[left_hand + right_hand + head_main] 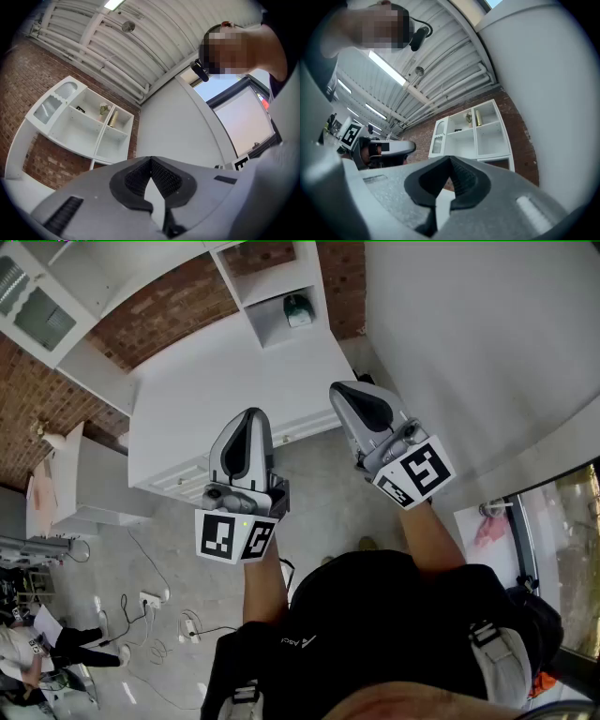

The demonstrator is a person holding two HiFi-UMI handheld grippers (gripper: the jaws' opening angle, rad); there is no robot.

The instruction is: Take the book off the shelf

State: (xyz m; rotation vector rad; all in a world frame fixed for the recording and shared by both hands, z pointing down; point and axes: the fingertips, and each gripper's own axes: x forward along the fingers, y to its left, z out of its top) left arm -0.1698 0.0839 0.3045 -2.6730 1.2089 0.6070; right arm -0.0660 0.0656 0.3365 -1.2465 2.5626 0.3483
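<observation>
A white shelf unit (89, 129) hangs on the brick wall, far from both grippers. One upper cubby holds a slim yellowish upright thing (113, 118), perhaps the book, beside a small plant (103, 110). The right gripper view shows the same shelf unit (480, 133) and the yellowish thing (478, 118). My left gripper (151, 159) is shut with nothing in it. The right gripper (450, 158) is also shut and empty. In the head view the left gripper (250, 418) and the right gripper (341, 390) are held side by side, pointing toward the shelf unit (272, 292).
A low white cabinet (234, 381) stands under the shelf. A large white curved wall (469, 334) rises close on the right. Cables and a power strip (150, 601) lie on the grey floor at the left. A person's legs (56, 643) show at the far left.
</observation>
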